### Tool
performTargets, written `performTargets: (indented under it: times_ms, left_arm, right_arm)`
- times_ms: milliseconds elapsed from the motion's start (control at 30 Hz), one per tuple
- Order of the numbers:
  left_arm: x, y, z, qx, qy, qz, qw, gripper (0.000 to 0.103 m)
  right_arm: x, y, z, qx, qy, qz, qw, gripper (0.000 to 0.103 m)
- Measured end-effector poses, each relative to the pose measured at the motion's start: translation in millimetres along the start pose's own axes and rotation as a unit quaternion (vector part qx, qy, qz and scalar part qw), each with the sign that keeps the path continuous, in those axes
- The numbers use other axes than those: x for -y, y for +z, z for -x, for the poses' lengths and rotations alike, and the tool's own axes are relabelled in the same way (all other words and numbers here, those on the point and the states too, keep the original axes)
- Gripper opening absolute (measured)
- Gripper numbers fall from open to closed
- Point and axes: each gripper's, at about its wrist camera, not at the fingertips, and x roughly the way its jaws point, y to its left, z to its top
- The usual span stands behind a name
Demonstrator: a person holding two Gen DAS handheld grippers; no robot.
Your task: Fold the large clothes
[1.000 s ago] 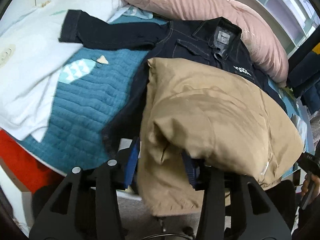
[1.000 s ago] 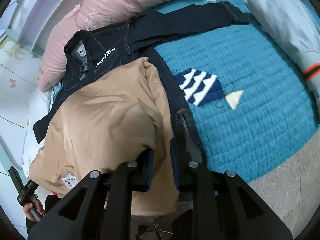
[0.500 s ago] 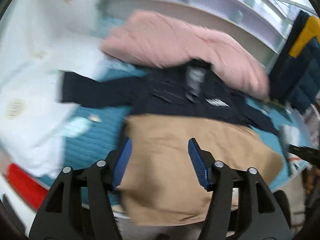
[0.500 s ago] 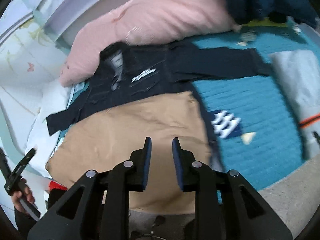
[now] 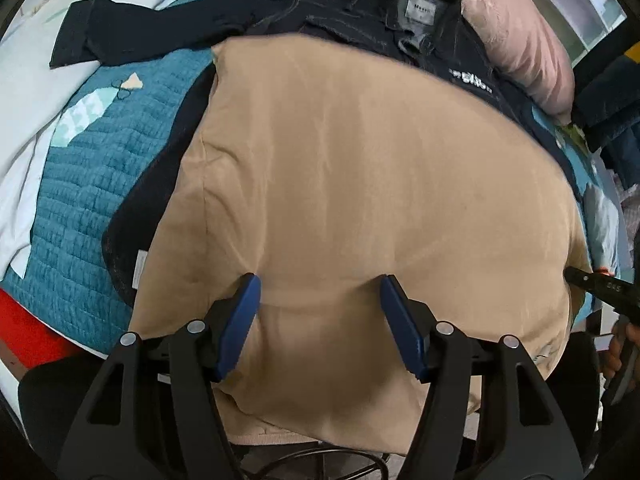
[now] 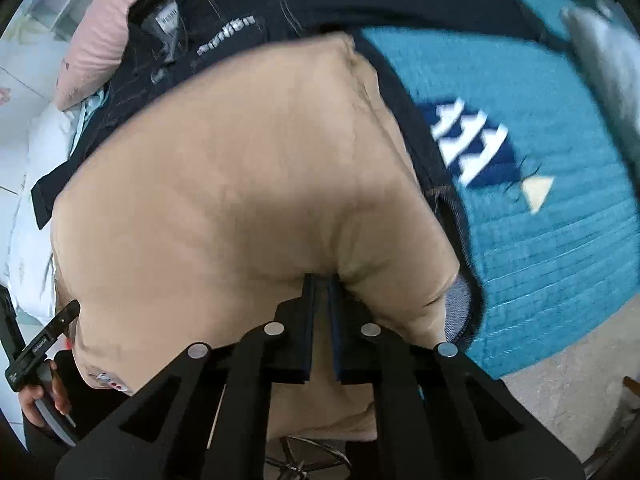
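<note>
A tan garment [image 5: 352, 184] lies folded on top of a dark denim jacket [image 5: 400, 20] on the bed. It also fills the right wrist view [image 6: 224, 184], with the denim jacket [image 6: 224, 8] behind it. My left gripper [image 5: 320, 292] is open, its blue pads spread just over the tan cloth near its front edge. My right gripper [image 6: 322, 284] is shut on a pinched fold of the tan garment near its right front corner.
A teal quilt [image 5: 88, 184] covers the bed, also in the right wrist view [image 6: 540, 128]. A pink pillow [image 5: 520, 28] lies behind the jacket. White bedding [image 5: 28, 92] is at left. The other gripper's handle [image 5: 604, 288] shows at right.
The left gripper let go of the tan garment and opened. Both grippers lifted away, then came back down close to the cloth. The right gripper closed on a fold.
</note>
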Motion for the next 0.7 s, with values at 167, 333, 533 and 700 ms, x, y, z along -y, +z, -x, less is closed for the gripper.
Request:
performTargets:
  times_ms: [167,333,533,700]
  left_arm:
    - [-14,6,30,0.032,-0.049,0.02,0.9981,0.066]
    - [-54,9,60,0.066,-0.082,0.09,0.9904,0.077]
    - [-88,-9,50,0.015,-0.082,0.163,0.9831,0.077]
    - [-90,-28,27,-0.033,-0.101,0.189,0.9762,0.076]
  right_arm:
    - [-59,-4,36,0.039,0.078,0.049,0.995,0.011]
    - [-132,-18,12,-0.009,0.131,0.112,0.985,0.011]
    - [-134,-27,-63,-0.072,0.081,0.115,0.988,0.005]
    - [-126,-20,-69,-0.074,0.083,0.105,0.988,0.003]
